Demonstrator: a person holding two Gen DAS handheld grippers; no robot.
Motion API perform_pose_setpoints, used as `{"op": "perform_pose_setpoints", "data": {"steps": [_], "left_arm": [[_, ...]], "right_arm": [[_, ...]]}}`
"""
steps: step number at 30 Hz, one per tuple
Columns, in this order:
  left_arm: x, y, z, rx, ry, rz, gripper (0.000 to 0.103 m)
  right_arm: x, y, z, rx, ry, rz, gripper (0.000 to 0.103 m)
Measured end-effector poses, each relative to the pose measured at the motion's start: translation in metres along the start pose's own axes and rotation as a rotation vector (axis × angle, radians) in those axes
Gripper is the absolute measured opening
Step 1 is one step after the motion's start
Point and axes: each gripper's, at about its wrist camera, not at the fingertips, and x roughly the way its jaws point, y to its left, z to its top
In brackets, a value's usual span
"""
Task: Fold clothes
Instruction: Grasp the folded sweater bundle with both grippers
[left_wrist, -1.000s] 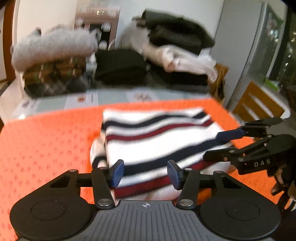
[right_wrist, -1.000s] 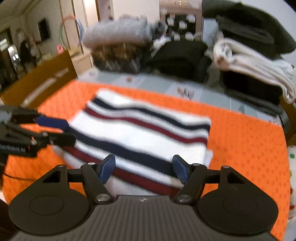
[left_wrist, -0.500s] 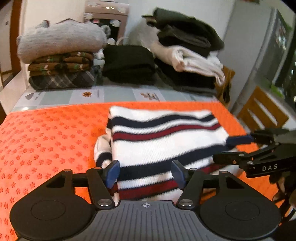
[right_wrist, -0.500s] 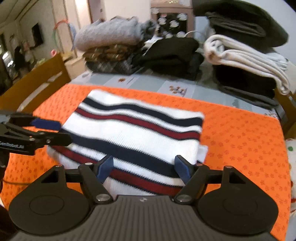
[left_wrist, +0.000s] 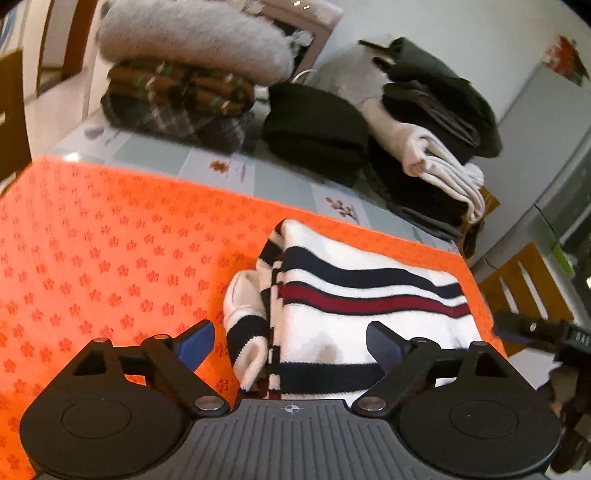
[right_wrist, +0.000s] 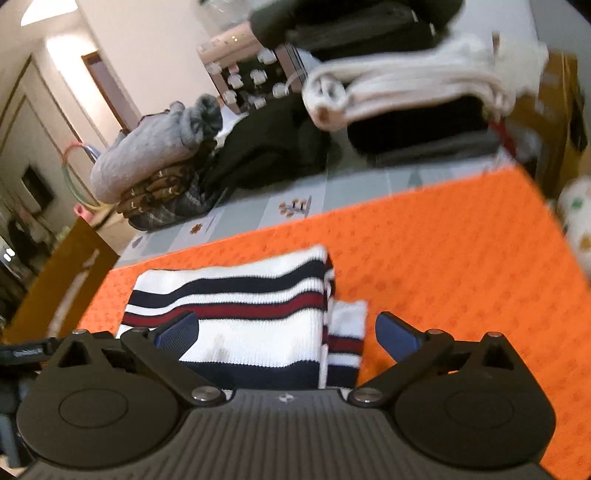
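Note:
A folded white sweater (left_wrist: 369, 295) with navy and red stripes lies on the orange tablecloth (left_wrist: 110, 240). My left gripper (left_wrist: 290, 343) hovers over the sweater's left edge, where a rolled sleeve cuff (left_wrist: 247, 332) sticks out. Its jaws are opening and the pads touch nothing. In the right wrist view the sweater (right_wrist: 240, 295) shows its right edge between the spread fingers of my right gripper (right_wrist: 287, 334). Those jaws are also opening, clear of the fabric. Each gripper shows at the edge of the other's view: the right gripper (left_wrist: 528, 328) and the left gripper (right_wrist: 22, 350).
Behind the orange cloth, on the grey table top, stand piles of folded clothes: a grey sweater on plaid items (left_wrist: 192, 37), a black pile (left_wrist: 314, 125), and a white and dark heap (left_wrist: 436, 155). A wooden chair (left_wrist: 524, 280) stands to the right.
Both grippers have rolled and slid apart, the left toward the sweater's left edge, the right toward its right edge. Both pairs of jaws stand wider than before.

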Motion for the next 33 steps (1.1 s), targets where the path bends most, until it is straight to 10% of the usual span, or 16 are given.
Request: {"op": "perform_pose_setpoints", "data": {"steps": [10, 33], "left_arm": [[0.035, 0.018, -0.001, -0.126, 0.063, -0.055, 0.092], [0.049, 0.019, -0.007, -0.158, 0.054, -0.118, 0.075]], "right_arm": [[0.055, -0.037, -0.019, 0.223, 0.120, 0.076, 0.103], [0.070, -0.030, -0.011, 0.148, 0.097, 0.109, 0.096]]}}
